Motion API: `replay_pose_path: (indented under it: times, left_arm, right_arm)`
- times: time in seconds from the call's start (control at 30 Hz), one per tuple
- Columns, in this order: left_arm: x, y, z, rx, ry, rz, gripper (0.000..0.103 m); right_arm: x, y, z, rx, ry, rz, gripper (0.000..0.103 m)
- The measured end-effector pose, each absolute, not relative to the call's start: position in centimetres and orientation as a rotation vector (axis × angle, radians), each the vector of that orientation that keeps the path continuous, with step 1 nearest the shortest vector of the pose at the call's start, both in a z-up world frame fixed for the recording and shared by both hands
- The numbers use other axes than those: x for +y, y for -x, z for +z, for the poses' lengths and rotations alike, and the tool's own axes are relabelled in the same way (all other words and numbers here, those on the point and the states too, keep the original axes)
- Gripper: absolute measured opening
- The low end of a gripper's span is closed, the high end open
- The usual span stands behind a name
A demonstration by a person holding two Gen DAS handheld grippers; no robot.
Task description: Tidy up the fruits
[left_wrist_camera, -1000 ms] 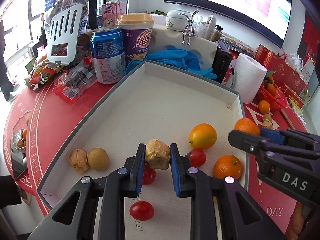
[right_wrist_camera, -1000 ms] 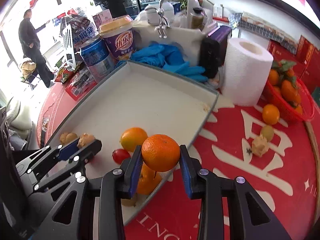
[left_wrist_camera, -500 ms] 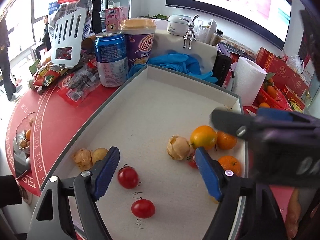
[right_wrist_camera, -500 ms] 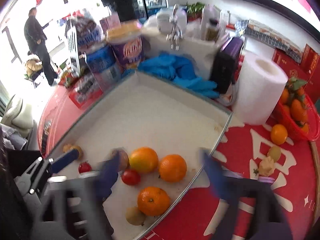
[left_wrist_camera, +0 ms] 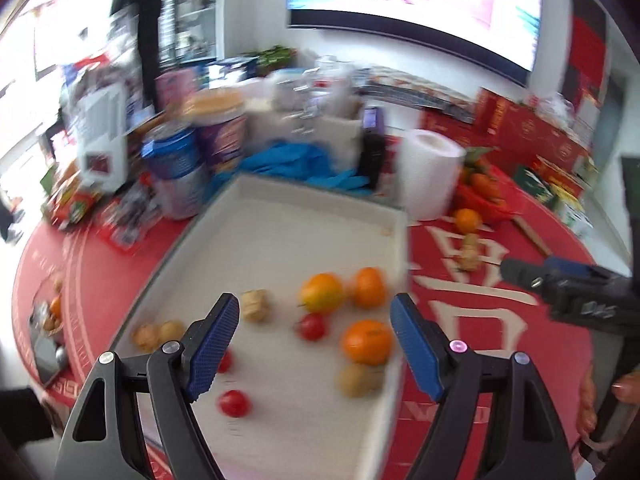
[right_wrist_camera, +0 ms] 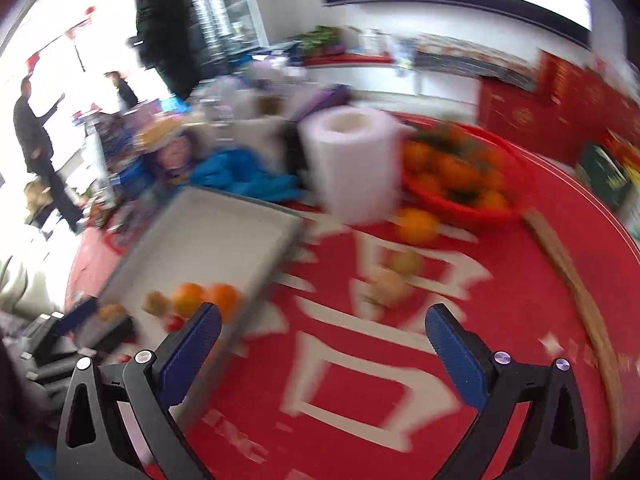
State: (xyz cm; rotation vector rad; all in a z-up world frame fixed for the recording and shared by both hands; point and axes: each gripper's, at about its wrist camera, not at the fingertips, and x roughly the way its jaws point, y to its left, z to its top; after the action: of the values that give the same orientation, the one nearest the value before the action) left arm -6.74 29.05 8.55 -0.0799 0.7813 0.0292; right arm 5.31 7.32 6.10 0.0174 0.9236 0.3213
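Note:
A shallow white tray (left_wrist_camera: 304, 236) holds three oranges (left_wrist_camera: 367, 341), cherry tomatoes (left_wrist_camera: 235, 403) and small brown fruits (left_wrist_camera: 256, 310). My left gripper (left_wrist_camera: 316, 340) is open and empty above the tray's near end. My right gripper (right_wrist_camera: 323, 354) is open and empty over the red tablecloth, right of the tray (right_wrist_camera: 208, 240). It also shows in the left wrist view (left_wrist_camera: 576, 296). An orange (right_wrist_camera: 418, 226), a yellowish fruit (right_wrist_camera: 405, 262) and a brown fruit (right_wrist_camera: 386, 288) lie loose on the cloth. Both views are blurred.
A red basket of oranges (right_wrist_camera: 460, 176) and a paper roll (right_wrist_camera: 352, 168) stand behind the loose fruits. Blue gloves (left_wrist_camera: 304, 164), cans (left_wrist_camera: 178, 172) and snack packs crowd the tray's far and left sides. A wooden stick (right_wrist_camera: 576, 288) lies at the right.
My left gripper opened and let the brown fruit down in the tray. My right gripper opened, left its orange in the tray, then swung right over the tablecloth. Both pulled back.

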Motion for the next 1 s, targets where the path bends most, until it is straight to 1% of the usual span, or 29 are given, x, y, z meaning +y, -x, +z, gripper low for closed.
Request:
replay_pose_path:
  times: [0.27, 0.43, 0.57, 0.83, 0.87, 0.9, 0.93, 0.97, 1.0]
  left_arm:
    - [20.5, 4.0, 9.6, 0.828, 0.002, -0.168, 0.081]
    - [15.5, 0.0, 7.2, 0.883, -0.060, -0.168, 0.081]
    - [13.6, -3.0, 4.5, 0.944, -0.069, -0.144, 0.081]
    - [12.5, -6.0, 1.3, 0.986, -0.107, -0.078, 0.081]
    - [12.6, -6.2, 0.9, 0.997, -0.100, -0.072, 0.078]
    - [12.8, -6.3, 0.9, 0.987, -0.080, -0.076, 0.077]
    - [12.9, -6.3, 0.8, 0.986, -0.065, -0.082, 0.069]
    - [13.0, -6.3, 0.9, 0.983, -0.053, -0.093, 0.056]
    - [12.9, -6.3, 1.0, 0.975, -0.064, -0.091, 0.046]
  right_arm:
    - [-0.8, -3.7, 2.4, 0.989, 0.021, 0.127, 0.102]
    - [-3.0, -3.0, 0.2, 1.029, 0.030, 0.085, 0.102]
    - [-2.8, -2.3, -0.3, 1.000, 0.070, 0.086, 0.103]
    - [-2.9, -1.9, -0.4, 0.969, 0.067, 0.090, 0.103]
    - [-2.9, -1.9, -0.4, 0.967, 0.067, 0.090, 0.103]
    - [-2.8, -1.9, -0.5, 0.966, 0.067, 0.089, 0.103]
    - [-2.8, -1.9, -0.5, 0.964, 0.067, 0.089, 0.103]
    - [-2.8, -1.9, -0.5, 0.963, 0.067, 0.089, 0.103]
    - [-2.8, -1.9, -0.5, 0.963, 0.066, 0.089, 0.103]
